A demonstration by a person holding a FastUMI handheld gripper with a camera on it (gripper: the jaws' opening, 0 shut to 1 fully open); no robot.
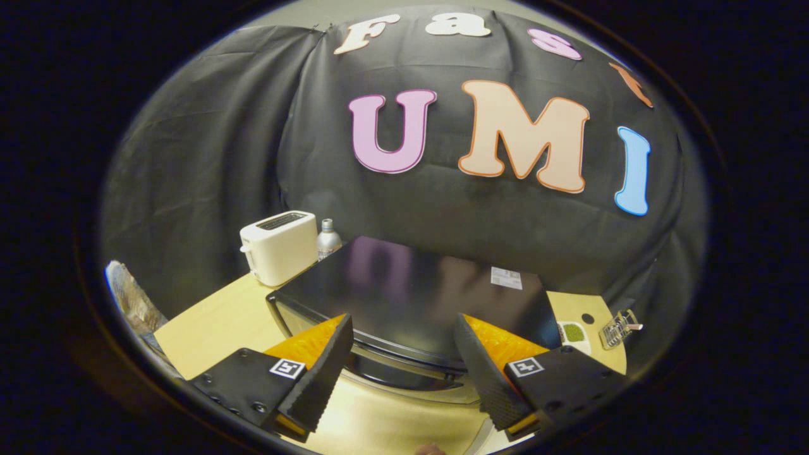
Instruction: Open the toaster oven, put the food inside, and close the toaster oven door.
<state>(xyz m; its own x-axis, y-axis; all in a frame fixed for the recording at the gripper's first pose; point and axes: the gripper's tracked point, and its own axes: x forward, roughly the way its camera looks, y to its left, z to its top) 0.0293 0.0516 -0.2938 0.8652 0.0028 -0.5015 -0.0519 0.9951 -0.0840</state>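
A black toaster oven [411,284] stands on a light wooden table [215,328], and I look down on its glossy top. My gripper [402,322] hovers open over the oven's front edge, with nothing between the fingers. Between and just below the fingers runs the oven's front rim with the door handle [404,365]. From this angle I cannot tell whether the door is ajar. To the right of the oven, beyond the right finger, lies a small white plate with green food [572,333].
A white slot toaster [279,246] and a small silver bottle [327,239] stand behind the oven's left corner. A wire rack [619,328] rests at the table's right edge. A crumpled pale sheet [129,297] hangs at the far left.
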